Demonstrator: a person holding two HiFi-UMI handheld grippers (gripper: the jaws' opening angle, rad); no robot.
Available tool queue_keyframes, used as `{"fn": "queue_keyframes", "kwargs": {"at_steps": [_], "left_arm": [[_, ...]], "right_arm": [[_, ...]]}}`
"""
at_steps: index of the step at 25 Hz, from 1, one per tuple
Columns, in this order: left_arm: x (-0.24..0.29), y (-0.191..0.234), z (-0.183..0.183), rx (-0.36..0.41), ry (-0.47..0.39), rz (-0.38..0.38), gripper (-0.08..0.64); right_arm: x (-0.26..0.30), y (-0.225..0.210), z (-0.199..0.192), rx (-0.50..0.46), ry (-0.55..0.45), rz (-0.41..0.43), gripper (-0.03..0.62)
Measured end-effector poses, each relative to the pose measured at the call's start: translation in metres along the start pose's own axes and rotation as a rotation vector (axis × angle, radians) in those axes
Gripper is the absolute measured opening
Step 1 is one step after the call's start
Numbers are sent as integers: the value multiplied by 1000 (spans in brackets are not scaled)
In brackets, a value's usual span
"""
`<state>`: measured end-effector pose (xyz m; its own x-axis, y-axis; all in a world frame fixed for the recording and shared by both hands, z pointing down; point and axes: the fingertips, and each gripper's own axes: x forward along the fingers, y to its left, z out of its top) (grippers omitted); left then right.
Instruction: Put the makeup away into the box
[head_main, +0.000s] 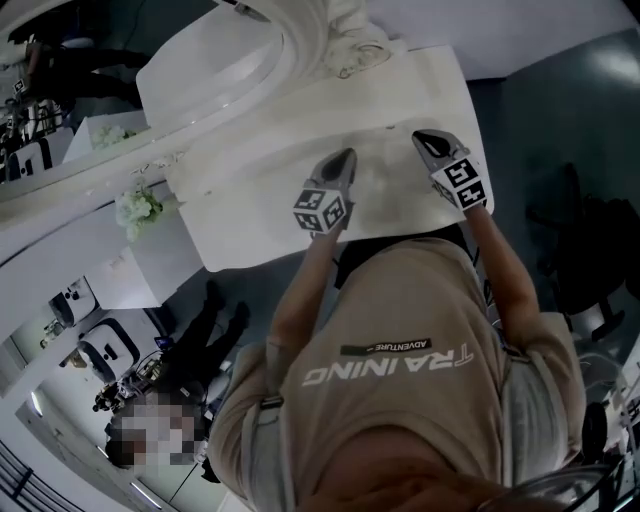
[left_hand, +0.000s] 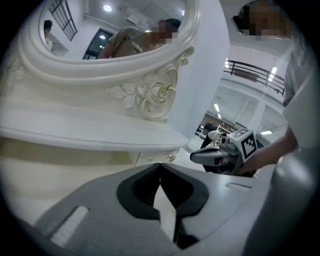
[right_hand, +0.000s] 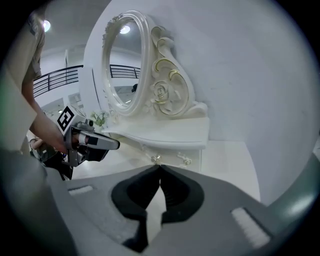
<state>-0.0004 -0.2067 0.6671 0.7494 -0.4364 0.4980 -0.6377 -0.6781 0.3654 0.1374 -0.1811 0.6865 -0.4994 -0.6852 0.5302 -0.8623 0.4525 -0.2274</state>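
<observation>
Two hand-held grippers are shown side by side above a white dressing-table counter (head_main: 255, 195), which is backed at its far side by an ornate oval mirror (right_hand: 122, 65). The left gripper (head_main: 344, 160) and the right gripper (head_main: 428, 140) are both aimed at the far side of the counter and tilted downward. In each gripper view the fingers (left_hand: 142, 190) are seen brought together at their tips with nothing between them, so both grippers are closed and empty.

Neither the makeup nor the box is shown in any view; the visible stretch of counter is bare, and where they lie cannot be told. A spray of white flowers (head_main: 138, 208) is seen at the left end, and small drawer knobs (right_hand: 156, 158) are fixed under the raised shelf below the mirror.

Makeup items are judged likely to be small, light and hard-cased, with smooth, slippery shells, and some are expected to be fragile. A gentle grip across the middle of each body, not at a cap or lid, is judged safest.

On the person's shirt (head_main: 390, 365) the words "TRAINING" and "ADVENTURE" can be read, upside down from the head view.
</observation>
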Motion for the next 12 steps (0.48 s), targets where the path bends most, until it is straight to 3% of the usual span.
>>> {"fn": "queue_keyframes", "kwargs": {"at_steps": [3, 7, 12], "left_arm": [[-19, -9, 4, 105, 7, -29, 6], [-56, -17, 16, 140, -46, -76, 6], [-106, -18, 40, 232, -127, -71, 6]], "right_arm": [[-3, 24, 8, 6, 0, 5, 5], [-6, 63, 20, 30, -18, -4, 5], [-13, 108, 41, 2, -56, -11, 5]]}}
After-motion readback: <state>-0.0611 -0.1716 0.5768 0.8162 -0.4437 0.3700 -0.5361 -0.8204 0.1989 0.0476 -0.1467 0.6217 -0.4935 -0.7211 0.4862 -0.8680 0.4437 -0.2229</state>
